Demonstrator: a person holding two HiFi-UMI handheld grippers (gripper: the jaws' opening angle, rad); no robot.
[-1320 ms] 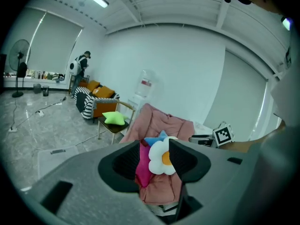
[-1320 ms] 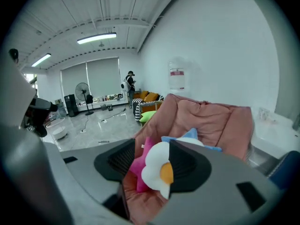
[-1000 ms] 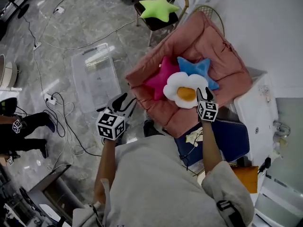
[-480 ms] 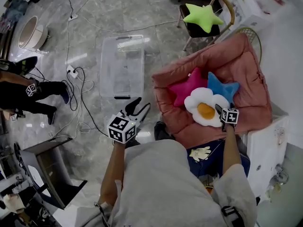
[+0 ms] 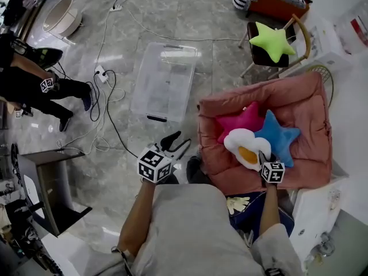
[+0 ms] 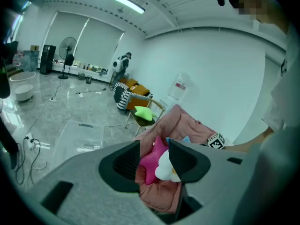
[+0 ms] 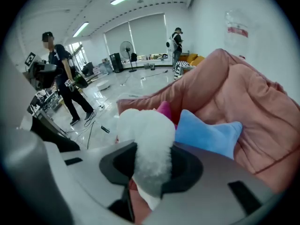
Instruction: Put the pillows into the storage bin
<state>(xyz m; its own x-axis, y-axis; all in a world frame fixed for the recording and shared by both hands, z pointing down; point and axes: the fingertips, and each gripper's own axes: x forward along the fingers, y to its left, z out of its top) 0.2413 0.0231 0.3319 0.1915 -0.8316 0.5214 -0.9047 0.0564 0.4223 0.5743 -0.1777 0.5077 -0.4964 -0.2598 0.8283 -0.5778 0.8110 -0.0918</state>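
The right gripper (image 5: 261,156) (image 7: 152,165) pinches the near edge of the egg pillow (image 5: 244,147) (image 7: 147,139). Its jaws have just been closing, and the white pile bulges between the pads. The egg pillow is a lobed white fleece shape with a round yellow yolk at its centre. It lies on the cushion (image 5: 299,99), touching the pink star (image 5: 241,121) on its far-left side and the blue star (image 5: 280,137) on its right. Both stars are five-pointed plush pillows with a smooth nap. The cushion is a salmon-pink quilted pad with raised, folded edges.

The left gripper (image 5: 175,144) (image 6: 154,158) hangs over the floor (image 5: 115,171) left of the cushion. Its jaws are spread, with nothing between them.

The bin (image 5: 167,79) is a clear rectangular plastic tub. It stands on the floor, far-left of the cushion and apart from it. A lime-green star (image 5: 271,41) rests on the dark seat of a chair (image 5: 303,33) with a curved wooden back, beyond the cushion. The floor is glossy grey marble-pattern tile.

Each gripper cube bears square black-and-white markers. A clear jug (image 7: 236,29) on the right carries a red label whose print is too blurred to read.
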